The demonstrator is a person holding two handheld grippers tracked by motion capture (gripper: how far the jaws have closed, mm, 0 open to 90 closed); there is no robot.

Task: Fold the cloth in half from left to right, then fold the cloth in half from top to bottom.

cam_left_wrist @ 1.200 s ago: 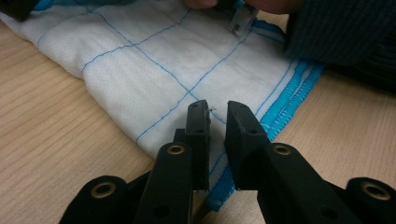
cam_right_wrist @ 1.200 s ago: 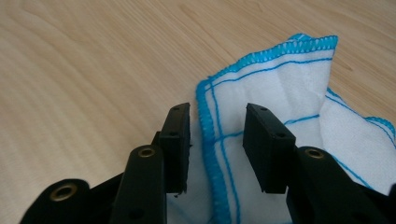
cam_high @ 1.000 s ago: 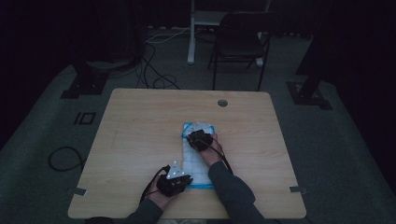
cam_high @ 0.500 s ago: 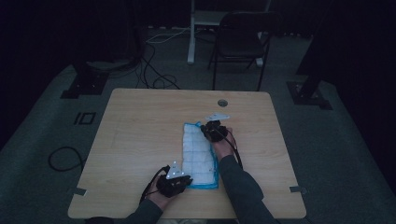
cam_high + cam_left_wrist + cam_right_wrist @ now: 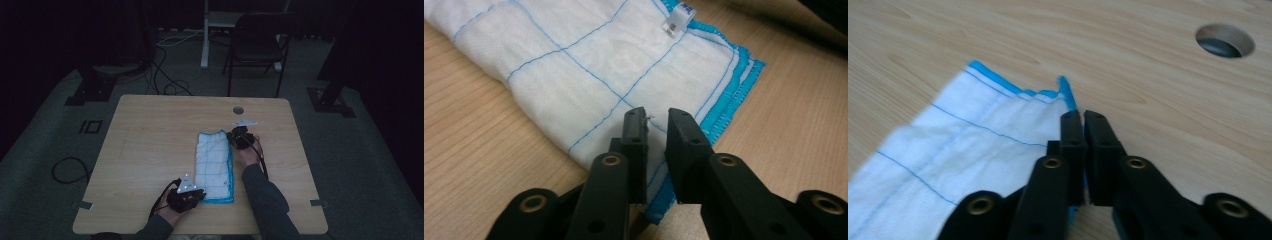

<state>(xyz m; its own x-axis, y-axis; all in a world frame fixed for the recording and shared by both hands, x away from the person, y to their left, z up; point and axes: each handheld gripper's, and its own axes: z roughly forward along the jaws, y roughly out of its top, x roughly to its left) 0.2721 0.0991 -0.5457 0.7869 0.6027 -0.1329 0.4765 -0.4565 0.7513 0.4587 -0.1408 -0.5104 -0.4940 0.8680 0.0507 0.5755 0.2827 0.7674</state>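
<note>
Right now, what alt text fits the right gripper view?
The right gripper, jaws nearly shut, pinches the blue-hemmed edge of a white cloth on a wooden table. A round hole in the table shows top right.

Cloth [image 5: 215, 165] on table [image 5: 150, 150] (hole [image 5: 238, 109] behind it), between tools.

Dim recording studio or lab space, not a home. Pale wood-grain counter [image 5: 150, 150] with a round cable hole [image 5: 238, 109], set alone on grey carpeted floor [image 5: 45, 145]. Black stand bases [image 5: 92, 90] at either side, loose cables [image 5: 167, 75] trailing across the carpet, floor markings [image 5: 91, 126] beside the counter. Empty black folding chair [image 5: 257, 50] and a white desk leg [image 5: 204, 35] beyond, against dark surroundings.
</note>
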